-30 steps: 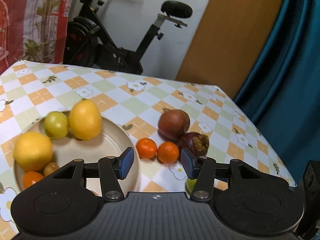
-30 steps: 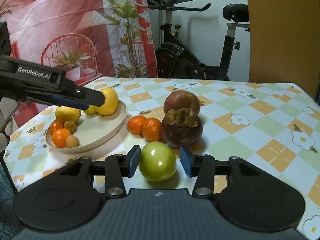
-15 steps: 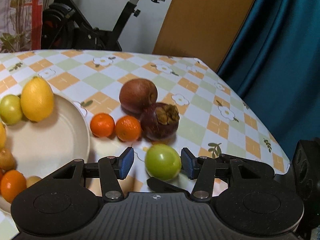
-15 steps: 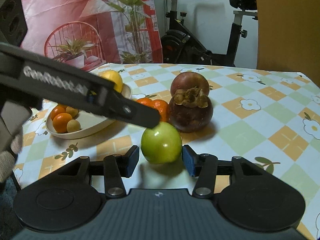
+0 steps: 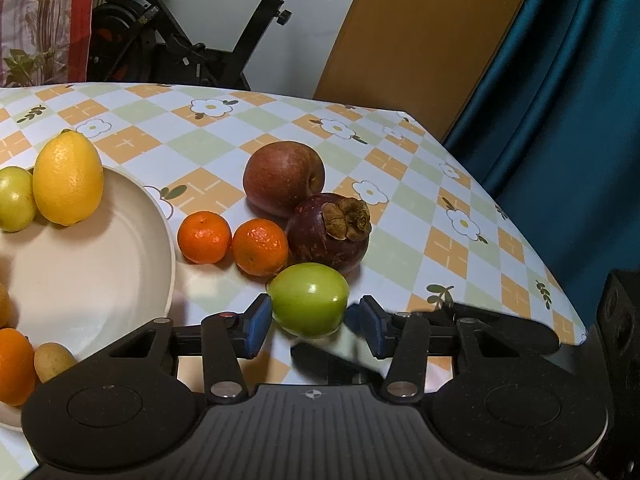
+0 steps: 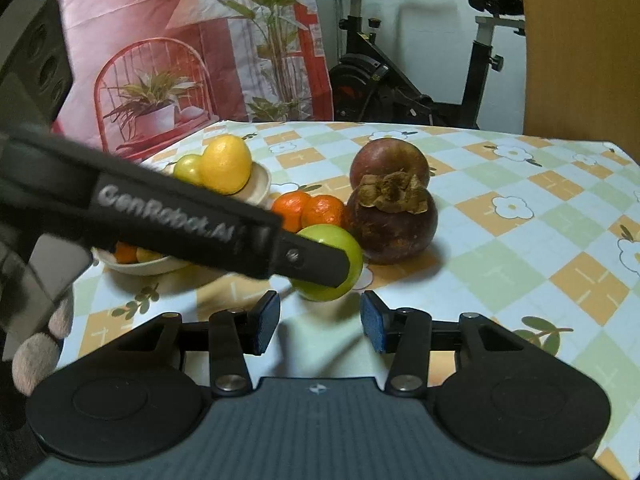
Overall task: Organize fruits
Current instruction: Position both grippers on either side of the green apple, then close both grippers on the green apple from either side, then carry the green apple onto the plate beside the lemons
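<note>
Since the earlier frame the left gripper [image 5: 312, 326] has been swung across; its closing jaws bracket the green fruit [image 5: 308, 299], seemingly unpressed, while the right gripper [image 6: 320, 322] waits parted just short

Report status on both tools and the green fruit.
Left tool closing around green fruit, pads not yet pressing. Right tool open, empty, just short of it. Mangosteen and two tangerines crowd behind; plate alongside.

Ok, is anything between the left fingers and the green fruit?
Nothing visible. The green fruit already sits between the left gripper's fingers, which have just been closing; a gap remains at the right pad. The right gripper waits open just behind.
</note>
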Motion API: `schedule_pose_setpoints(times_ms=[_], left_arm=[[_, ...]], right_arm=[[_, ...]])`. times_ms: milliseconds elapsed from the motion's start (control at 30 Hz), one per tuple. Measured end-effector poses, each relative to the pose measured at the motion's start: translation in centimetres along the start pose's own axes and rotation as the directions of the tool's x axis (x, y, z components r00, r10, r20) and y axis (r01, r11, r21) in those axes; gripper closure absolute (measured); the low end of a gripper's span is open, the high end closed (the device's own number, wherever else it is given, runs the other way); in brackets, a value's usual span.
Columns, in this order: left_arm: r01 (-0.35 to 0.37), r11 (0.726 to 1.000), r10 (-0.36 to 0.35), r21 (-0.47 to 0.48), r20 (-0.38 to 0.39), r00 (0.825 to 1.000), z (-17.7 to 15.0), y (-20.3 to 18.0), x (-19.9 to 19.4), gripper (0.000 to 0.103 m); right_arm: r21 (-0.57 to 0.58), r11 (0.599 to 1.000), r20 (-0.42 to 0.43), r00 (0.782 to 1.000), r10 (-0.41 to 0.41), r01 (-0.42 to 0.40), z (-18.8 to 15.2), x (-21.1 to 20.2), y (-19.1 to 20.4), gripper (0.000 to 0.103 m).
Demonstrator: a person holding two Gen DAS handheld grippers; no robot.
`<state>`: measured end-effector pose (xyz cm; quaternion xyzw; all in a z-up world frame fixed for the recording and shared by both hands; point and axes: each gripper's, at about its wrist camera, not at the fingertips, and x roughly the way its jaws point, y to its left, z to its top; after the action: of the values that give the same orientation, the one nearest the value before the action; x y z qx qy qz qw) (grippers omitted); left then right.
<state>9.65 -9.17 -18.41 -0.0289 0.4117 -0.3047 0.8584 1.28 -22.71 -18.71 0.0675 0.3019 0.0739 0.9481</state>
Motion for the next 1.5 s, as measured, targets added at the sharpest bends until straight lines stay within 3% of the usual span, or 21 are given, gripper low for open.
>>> schedule_pose_setpoints(times_ms=[133,1000,1500], left_arm=[[-0.003,1.0,0.003,-0.01,0.001,1.0,0.1,0.2,0.2,0.052],[-0.002,1.0,0.002,0.02,-0.002,1.0,-1.0,0.5,-0.6,0.053],[0.033,0.999,-0.032,-0.023,0.025,0.999,-1.8,1.4,-2.2,0.053]], right_arm=[[0.041,0.999,0.017,1.0,0.011,-0.012,0.7,0.5,-0.9,0.053],[0.009,0.999,0.022,0.999,0.042,-0.043,0.6,0.5,0.5,0.055],[-0.016,0.999,0.003,0.999,0.041,-0.041,0.8,-0.2,1.8,0.055]])
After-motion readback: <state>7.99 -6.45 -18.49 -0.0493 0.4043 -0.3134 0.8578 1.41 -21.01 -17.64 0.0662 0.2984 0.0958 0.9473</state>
